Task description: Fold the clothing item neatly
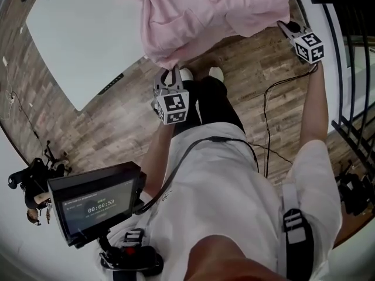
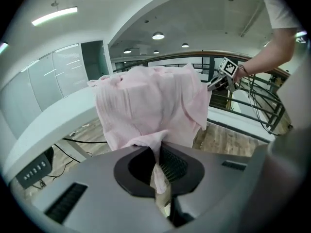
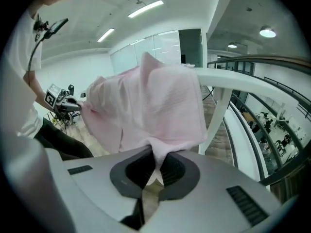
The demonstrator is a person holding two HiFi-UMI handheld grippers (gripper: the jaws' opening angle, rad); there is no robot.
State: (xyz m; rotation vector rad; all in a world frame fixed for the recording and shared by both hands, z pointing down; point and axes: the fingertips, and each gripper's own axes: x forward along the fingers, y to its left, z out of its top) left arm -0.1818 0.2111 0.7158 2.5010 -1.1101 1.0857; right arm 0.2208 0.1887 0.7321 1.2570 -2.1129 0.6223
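Grip seen at both ends: left claw and right claw each clenched on a bunched edge of the pink garment, which hangs spread between them, held up beside the white counter, above the wooden floor.

Legible text, head view. The small screen on the rig at lower left shows a timer reading "00:00:53"; the finer lines above and below it are too small to read. The left gripper's marker cube and the right gripper's marker cube bear black-and-white square code patterns, without letters. Left gripper view: the symbols on the desk's control panel are too blurred to read.
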